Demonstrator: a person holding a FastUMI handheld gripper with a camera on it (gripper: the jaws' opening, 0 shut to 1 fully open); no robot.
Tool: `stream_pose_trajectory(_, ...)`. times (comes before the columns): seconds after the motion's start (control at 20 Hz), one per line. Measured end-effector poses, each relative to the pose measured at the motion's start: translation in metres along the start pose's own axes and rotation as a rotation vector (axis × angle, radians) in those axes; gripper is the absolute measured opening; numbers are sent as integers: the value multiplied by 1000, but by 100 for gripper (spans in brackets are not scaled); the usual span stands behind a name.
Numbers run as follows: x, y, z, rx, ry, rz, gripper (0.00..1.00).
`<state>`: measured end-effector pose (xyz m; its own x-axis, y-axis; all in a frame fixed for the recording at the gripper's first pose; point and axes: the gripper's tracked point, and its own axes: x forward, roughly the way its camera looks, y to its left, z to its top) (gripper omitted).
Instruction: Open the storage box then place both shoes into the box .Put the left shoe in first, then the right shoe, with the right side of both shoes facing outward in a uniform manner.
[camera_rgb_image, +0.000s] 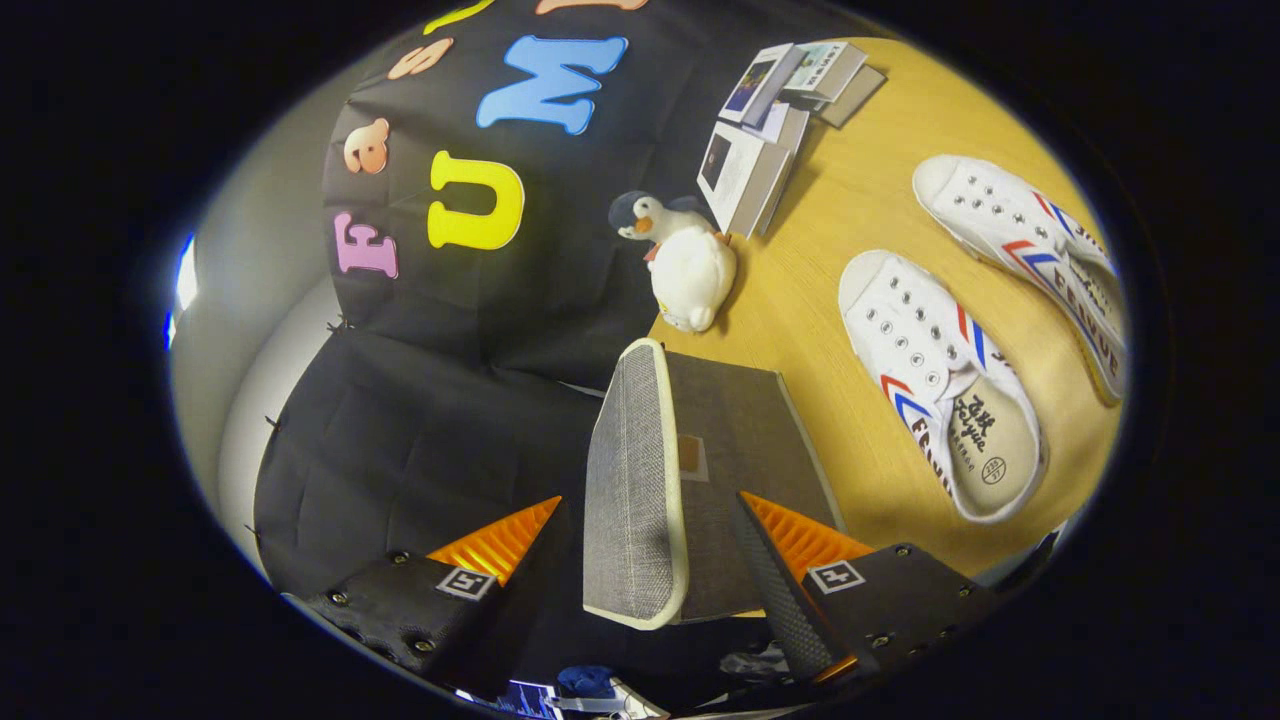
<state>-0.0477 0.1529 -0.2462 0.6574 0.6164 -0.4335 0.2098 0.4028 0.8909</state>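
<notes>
Two shoes (985, 330) lie side by side on the wooden table (860, 200), well beyond the gripper (650, 575), neither yet in the box. One storage box (730, 470) stands between the fingers, its lid (630, 480) raised on edge. The jaws stand wide, touching nothing that I can make out. The lid looks like stiff, light fabric board (probably easy to tip); the canvas shoes should be soft and light, best pinched at the heel collar. One plush penguin (685, 265) sits beside several booklets (775, 120).
</notes>
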Motion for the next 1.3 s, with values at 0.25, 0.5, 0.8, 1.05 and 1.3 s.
stream_pose_trajectory(0.25,9,-3,-14,22,50,0,80)
stream_pose_trajectory(0.5,14,1,-25,-24,101,-8,80)
stream_pose_trajectory(0.8,16,-8,-17,24,82,-36,26)
stream_pose_trajectory(1.05,21,-5,-9,-15,81,-28,1)
stream_pose_trajectory(1.3,13,35,-10,-51,86,22,0)
